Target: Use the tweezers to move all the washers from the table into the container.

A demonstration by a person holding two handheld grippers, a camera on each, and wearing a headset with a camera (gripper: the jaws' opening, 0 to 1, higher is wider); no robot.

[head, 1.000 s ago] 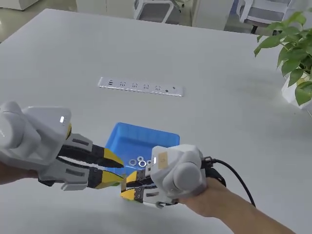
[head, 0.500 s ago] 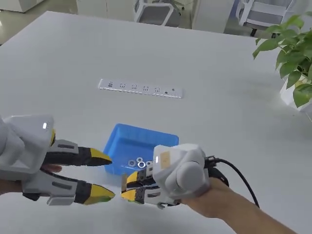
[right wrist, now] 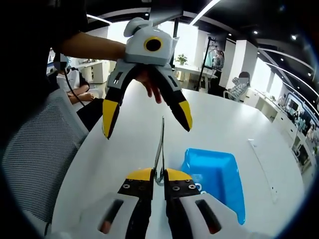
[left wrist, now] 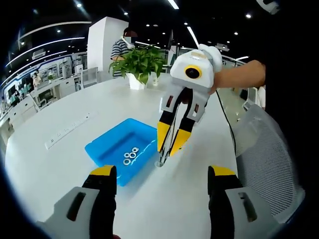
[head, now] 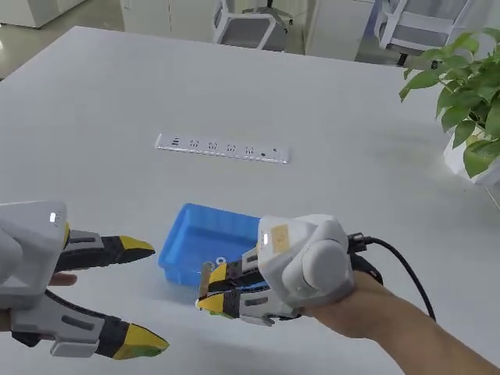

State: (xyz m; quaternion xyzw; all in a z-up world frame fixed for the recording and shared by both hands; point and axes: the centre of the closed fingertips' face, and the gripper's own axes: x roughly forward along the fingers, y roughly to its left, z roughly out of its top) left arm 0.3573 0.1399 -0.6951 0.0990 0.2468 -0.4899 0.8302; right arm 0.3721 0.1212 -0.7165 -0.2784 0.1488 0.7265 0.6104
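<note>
The blue container (head: 205,235) sits on the white table, and several washers (left wrist: 130,155) lie inside it. My right gripper (head: 211,291) hovers at the container's near edge, shut on thin metal tweezers (right wrist: 160,144) that stick out forward from its jaws. In the left gripper view the right gripper (left wrist: 173,141) points down and the tweezers (left wrist: 160,158) tip is just off the container's near right corner. My left gripper (head: 145,295) is to the left of the container, open wide with nothing between its jaws. It faces the right gripper, as the left gripper (right wrist: 147,118) in the right gripper view.
A white power strip (head: 223,148) lies on the table beyond the container. A potted plant (head: 461,101) stands at the table's right edge. Office chairs (head: 250,19) stand behind the far edge. A mesh chair (left wrist: 269,164) is beside the table.
My left gripper has opened wide and drawn back to the left, away from the tweezers and container. The right gripper keeps hold of the tweezers and has shifted slightly.
</note>
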